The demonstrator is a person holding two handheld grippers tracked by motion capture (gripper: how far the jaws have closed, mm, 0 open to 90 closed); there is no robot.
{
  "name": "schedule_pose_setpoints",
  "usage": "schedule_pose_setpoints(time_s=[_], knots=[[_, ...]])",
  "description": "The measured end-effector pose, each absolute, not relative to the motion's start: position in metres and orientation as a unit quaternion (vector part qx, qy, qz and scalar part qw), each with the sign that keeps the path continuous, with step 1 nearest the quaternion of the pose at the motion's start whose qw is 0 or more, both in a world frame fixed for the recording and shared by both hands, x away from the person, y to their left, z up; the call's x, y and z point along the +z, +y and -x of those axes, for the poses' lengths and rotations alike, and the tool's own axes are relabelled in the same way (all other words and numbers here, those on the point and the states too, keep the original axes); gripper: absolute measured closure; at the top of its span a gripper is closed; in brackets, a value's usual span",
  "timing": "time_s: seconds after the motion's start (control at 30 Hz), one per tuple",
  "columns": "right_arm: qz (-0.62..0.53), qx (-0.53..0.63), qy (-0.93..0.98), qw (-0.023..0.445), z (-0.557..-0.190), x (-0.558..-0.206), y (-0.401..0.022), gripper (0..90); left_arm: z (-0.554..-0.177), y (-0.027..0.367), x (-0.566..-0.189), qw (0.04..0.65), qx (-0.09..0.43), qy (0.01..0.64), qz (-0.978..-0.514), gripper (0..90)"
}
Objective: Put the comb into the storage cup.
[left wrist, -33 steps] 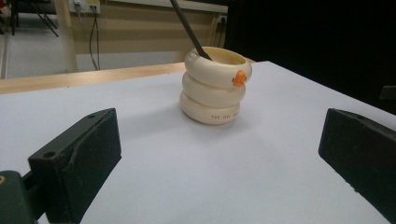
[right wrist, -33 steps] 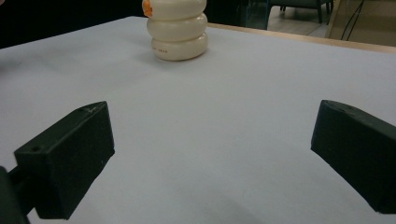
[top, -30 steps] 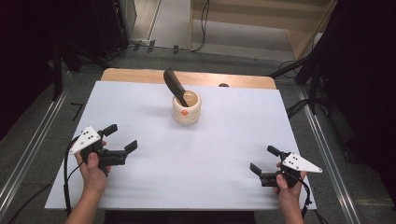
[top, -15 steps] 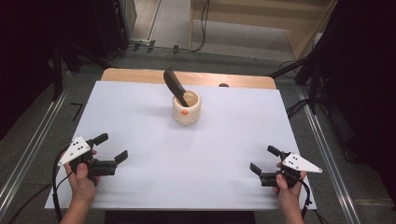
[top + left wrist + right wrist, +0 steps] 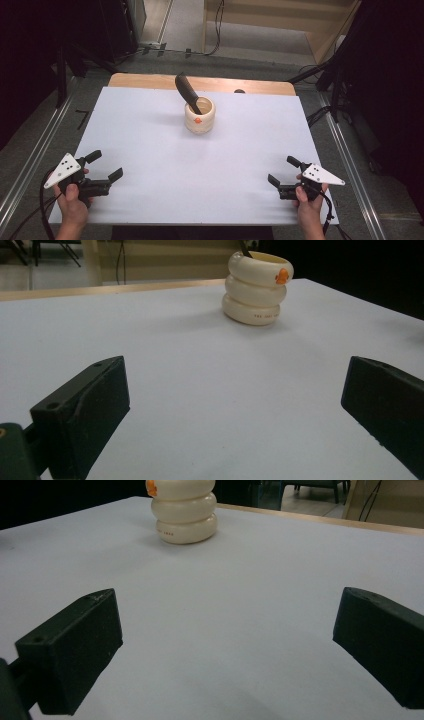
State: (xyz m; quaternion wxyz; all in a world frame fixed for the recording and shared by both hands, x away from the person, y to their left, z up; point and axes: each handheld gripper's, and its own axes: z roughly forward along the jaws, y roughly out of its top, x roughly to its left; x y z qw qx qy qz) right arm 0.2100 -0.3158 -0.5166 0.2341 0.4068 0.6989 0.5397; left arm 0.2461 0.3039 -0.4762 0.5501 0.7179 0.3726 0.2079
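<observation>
grippers, left and right, gape empty, well apart from the cream holder.

A lab-like recording room: white-covered table at centre, dark stands upper left, floor cables top centre.

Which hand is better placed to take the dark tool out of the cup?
Neither clearly: both tongs, left and right, are open, empty and far from the cup. The tool leans toward the left, slightly favouring left.
</observation>
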Motion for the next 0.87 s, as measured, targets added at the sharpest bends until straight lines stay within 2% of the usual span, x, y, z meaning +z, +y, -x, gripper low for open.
schedule_pose_setpoints(time_s=[0.23, 0.47, 0.63, 0.73, 0.87], knots=[[-0.409, 0.539, 0.698, 0.234, -0.21, -0.517, -0.316, 0.0, -0.243, 0.316, -0.484, 0.544, 0.206, 0.379, -0.719, 0.0], [-0.409, 0.54, 0.698, 0.234, -0.211, -0.517, -0.316, 0.0, -0.244, 0.31, -0.49, 0.537, 0.2, 0.373, -0.73, 0.0], [-0.412, 0.544, 0.693, 0.232, -0.211, -0.517, -0.317, 0.0, -0.245, 0.313, -0.491, 0.552, 0.197, 0.383, -0.715, 0.0], [-0.41, 0.542, 0.695, 0.236, -0.212, -0.517, -0.317, 0.0, -0.245, 0.313, -0.49, 0.55, 0.223, 0.407, -0.694, 0.0], [-0.415, 0.54, 0.692, 0.238, -0.211, -0.517, -0.317, 0.0, -0.245, 0.312, -0.49, 0.542, 0.223, 0.403, -0.703, 0.0]])
